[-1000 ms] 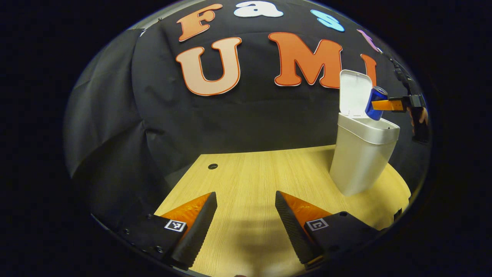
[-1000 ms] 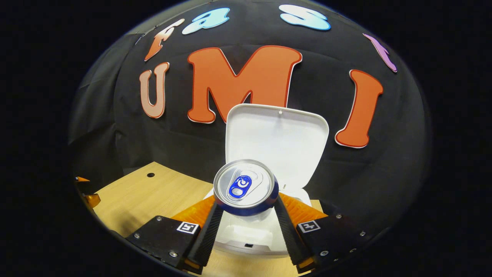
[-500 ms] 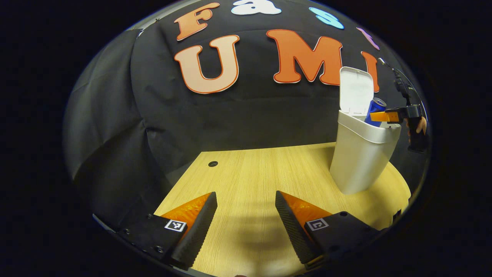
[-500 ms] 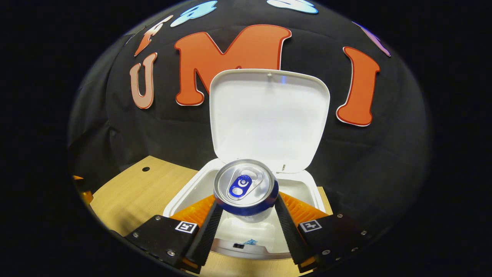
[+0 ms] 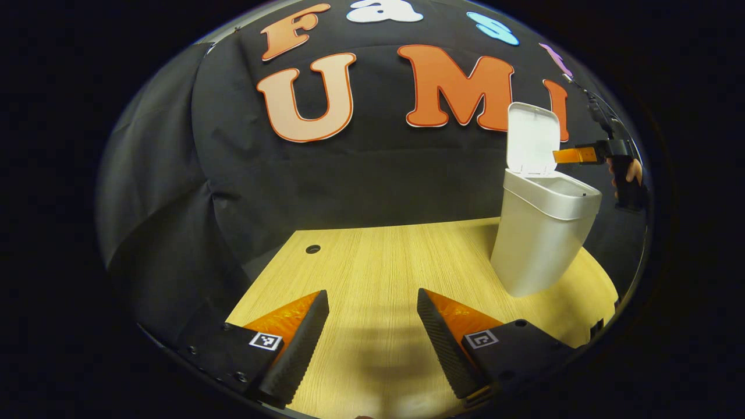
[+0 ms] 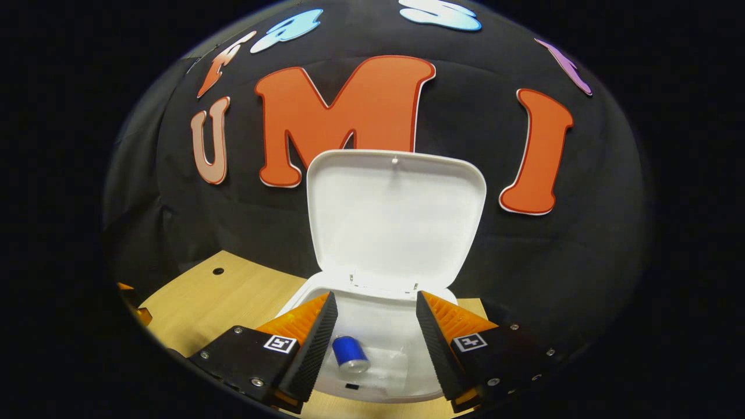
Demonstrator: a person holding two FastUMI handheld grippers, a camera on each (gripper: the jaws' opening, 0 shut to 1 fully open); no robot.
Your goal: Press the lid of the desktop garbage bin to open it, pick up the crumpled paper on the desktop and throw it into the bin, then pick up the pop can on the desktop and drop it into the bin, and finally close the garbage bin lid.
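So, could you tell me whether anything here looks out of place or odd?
Nothing stands out. The blue pop can lies on its side inside the white plastic garbage bin, whose hinged lid stands open. The right tool hangs open above the opening; the left tool is open over the light wooden desktop.

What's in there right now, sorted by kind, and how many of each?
Grippers: 2, left gripper and right gripper
Bins: 1, white garbage bin with lid up
Cans: 1, blue pop can inside the bin
Tables: 1, wooden table
Total: 5
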